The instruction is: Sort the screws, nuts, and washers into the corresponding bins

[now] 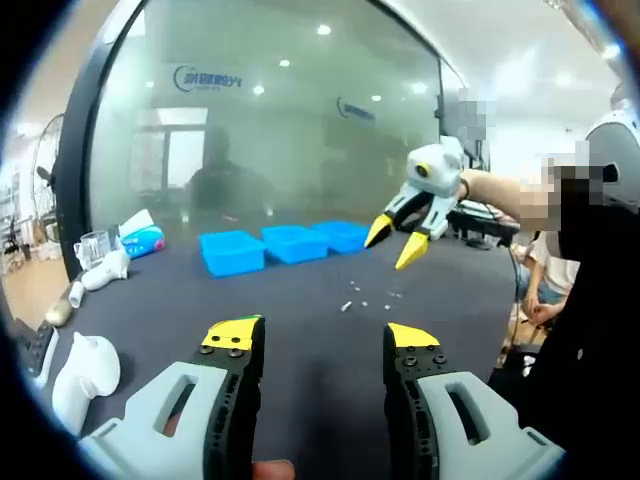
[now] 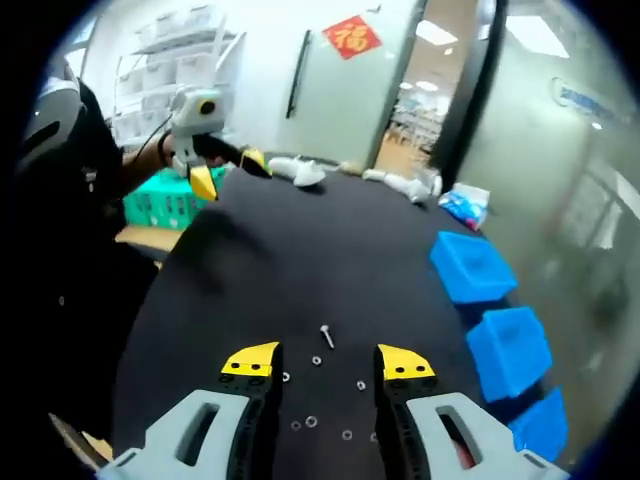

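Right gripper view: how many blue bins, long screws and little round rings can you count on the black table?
Blue plastic bins: 3, the first, the second, the third
Long silver screws: 1
Small silver rings (nuts or washers, too small to tell apart): about 6, such as one
Total: about 10 things on the black table

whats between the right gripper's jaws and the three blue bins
In the right gripper view, bare black tabletop separates the right gripper from the blue bins. The loose screw and washers lie between the jaws.
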The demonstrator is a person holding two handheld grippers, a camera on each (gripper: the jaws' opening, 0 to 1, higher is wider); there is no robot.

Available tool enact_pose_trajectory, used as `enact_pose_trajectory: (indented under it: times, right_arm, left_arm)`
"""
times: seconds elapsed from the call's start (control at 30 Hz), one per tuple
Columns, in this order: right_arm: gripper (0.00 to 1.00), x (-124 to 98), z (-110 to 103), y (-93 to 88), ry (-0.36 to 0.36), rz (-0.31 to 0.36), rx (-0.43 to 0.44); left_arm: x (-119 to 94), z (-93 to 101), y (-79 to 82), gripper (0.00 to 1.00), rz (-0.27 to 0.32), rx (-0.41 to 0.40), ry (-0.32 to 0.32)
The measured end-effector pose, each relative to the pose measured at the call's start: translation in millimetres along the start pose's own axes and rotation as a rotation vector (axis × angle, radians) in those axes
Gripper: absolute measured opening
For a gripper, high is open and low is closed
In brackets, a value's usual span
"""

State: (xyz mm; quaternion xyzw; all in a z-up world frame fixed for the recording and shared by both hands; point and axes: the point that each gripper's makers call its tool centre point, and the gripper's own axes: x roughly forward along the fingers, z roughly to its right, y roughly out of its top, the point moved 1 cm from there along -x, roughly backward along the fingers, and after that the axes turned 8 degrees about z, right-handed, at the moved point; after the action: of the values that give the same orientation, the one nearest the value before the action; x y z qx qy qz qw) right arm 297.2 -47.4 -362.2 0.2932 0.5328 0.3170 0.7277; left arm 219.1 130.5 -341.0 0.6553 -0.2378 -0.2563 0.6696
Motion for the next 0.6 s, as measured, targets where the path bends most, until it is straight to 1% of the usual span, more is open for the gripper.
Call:
enact_pose_trajectory:
  times: [0.03, 0.1, 0.3, 0.33, 0.4, 0.5, 0.6]
  right_arm:
    - [0.32, 6, 0, -0.4, 0.010, -0.013, -0.001]
    - [0.32, 16, 2, -2.6, 0.027, -0.047, -0.030]
    - [0.27, 41, -3, -8.3, 0.091, -0.108, -0.028]
    - [0.27, 45, -4, -11.6, 0.103, -0.125, -0.016]
    - [0.27, 50, -5, -18.8, 0.125, -0.158, -0.018]
    - [0.25, 56, -5, -24.8, 0.136, -0.181, -0.014]
    - [0.22, 62, -4, -28.0, 0.146, -0.185, -0.004]
  left_arm:
    - [0, -0.1, 0.2, 0.46, 0.001, 0.001, -0.001]
    - [-1, -1.2, 1.4, 0.46, 0.007, -0.003, 0.001]
    - [-4, -4.0, 1.4, 0.46, 0.011, -0.002, 0.007]
    - [-4, -4.4, 0.8, 0.46, 0.011, -0.004, 0.008]
    - [-5, -4.4, -0.9, 0.46, 0.007, -0.005, 0.007]
    - [-6, -4.8, -2.3, 0.46, 0.005, -0.007, 0.008]
    - [-6, -6.3, -3.5, 0.46, 0.004, -0.010, 0.010]
